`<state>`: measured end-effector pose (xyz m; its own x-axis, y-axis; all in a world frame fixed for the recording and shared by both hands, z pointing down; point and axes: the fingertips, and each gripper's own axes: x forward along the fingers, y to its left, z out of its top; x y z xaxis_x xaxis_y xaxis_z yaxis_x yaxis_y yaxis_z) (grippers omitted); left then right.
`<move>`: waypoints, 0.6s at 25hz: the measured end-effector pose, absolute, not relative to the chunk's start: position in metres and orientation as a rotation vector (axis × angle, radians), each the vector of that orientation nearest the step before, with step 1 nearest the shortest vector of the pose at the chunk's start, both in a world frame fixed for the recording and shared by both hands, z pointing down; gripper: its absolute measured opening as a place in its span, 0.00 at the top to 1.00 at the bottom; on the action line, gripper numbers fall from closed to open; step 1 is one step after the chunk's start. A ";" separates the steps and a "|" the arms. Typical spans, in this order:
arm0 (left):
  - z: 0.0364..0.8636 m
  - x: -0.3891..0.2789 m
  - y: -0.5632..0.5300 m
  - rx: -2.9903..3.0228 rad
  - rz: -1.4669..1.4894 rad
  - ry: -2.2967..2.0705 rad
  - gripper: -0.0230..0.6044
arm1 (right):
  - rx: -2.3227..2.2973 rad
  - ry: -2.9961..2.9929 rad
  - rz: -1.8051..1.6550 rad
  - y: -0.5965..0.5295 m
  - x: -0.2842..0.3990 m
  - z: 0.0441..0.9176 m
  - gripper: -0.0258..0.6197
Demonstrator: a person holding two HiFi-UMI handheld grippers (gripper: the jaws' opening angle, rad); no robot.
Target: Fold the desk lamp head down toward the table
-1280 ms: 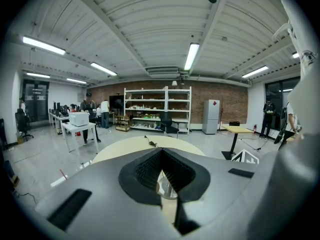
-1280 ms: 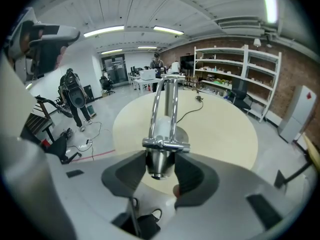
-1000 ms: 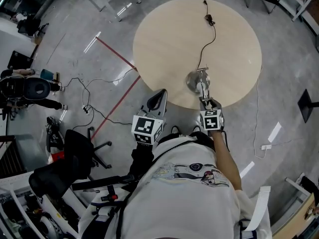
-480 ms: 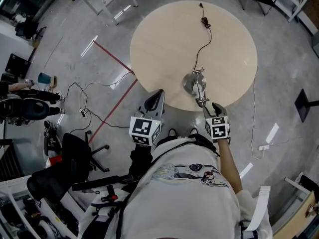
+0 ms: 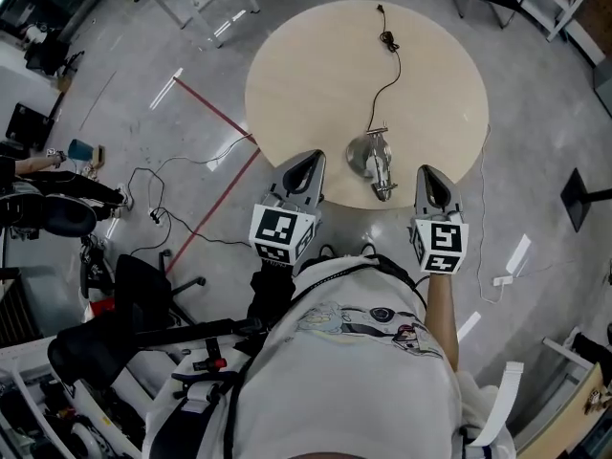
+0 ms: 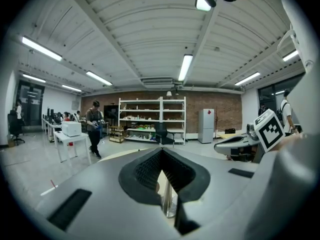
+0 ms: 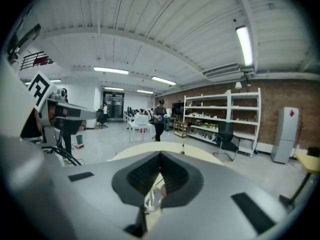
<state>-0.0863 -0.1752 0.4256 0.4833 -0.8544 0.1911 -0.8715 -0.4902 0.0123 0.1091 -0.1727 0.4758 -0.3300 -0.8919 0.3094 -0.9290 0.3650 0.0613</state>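
The lamp (image 5: 375,161) stands on the round table (image 5: 316,75). From above, its long side runs from its round foot toward me, and its head end points at the table edge near me. It sits between my two grippers, just ahead of their tips (touching neither). My left gripper (image 5: 308,163) is shut and empty. My right gripper (image 5: 429,175) has just closed its jaws on nothing.
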 end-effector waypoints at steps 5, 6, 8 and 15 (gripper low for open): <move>0.395 -0.087 -0.177 2.662 0.168 -1.548 0.96 | 1.691 -2.400 0.075 -0.171 0.112 0.424 0.95; 0.389 -0.087 -0.177 2.666 0.153 -1.553 0.96 | 1.698 -2.407 0.062 -0.171 0.111 0.418 0.95; 0.381 -0.091 -0.177 2.670 0.121 -1.571 0.96 | 1.705 -2.421 0.049 -0.171 0.108 0.410 0.95; 0.379 -0.108 -0.179 2.622 0.092 -1.639 0.96 | 1.687 -2.454 0.050 -0.175 0.097 0.407 0.95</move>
